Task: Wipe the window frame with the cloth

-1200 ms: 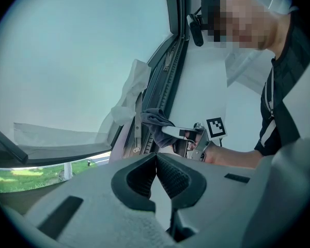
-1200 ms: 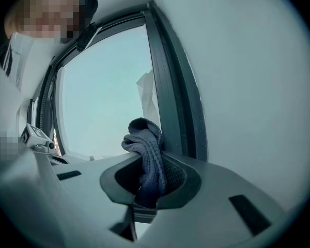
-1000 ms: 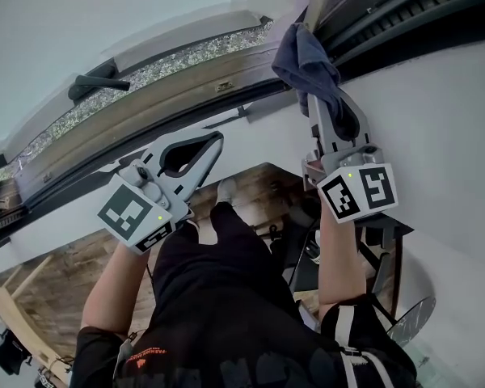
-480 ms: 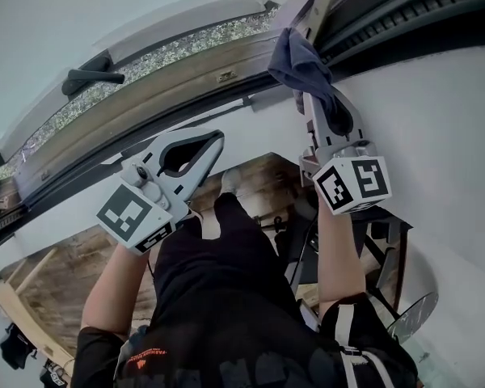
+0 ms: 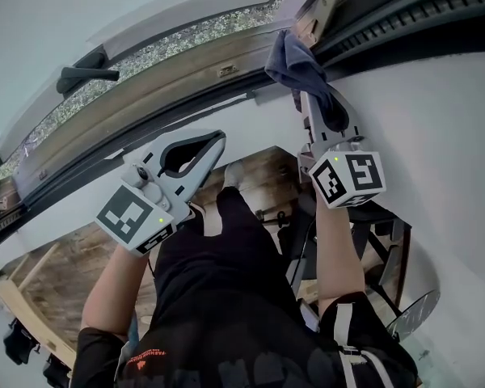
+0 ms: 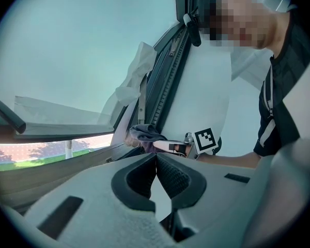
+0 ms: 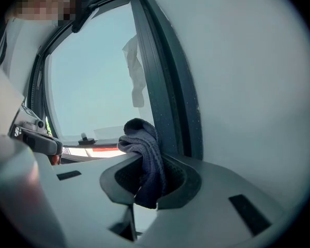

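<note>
A dark blue cloth is bunched against the corner of the dark window frame. My right gripper is shut on the cloth's lower part and points up at the frame. In the right gripper view the cloth hangs between the jaws of the right gripper, beside the frame's upright. My left gripper floats below the sill, apart from the frame, its jaws shut on nothing. The left gripper looks toward the cloth.
A black window handle sits on the open sash at the left. The wooden sill rail runs diagonally under the glass. White wall lies right of the frame. Below are the person's legs, a wooden floor and a dark stool.
The right gripper and the cloth have crept slightly up and left against the frame corner. The left gripper has hardly moved.
</note>
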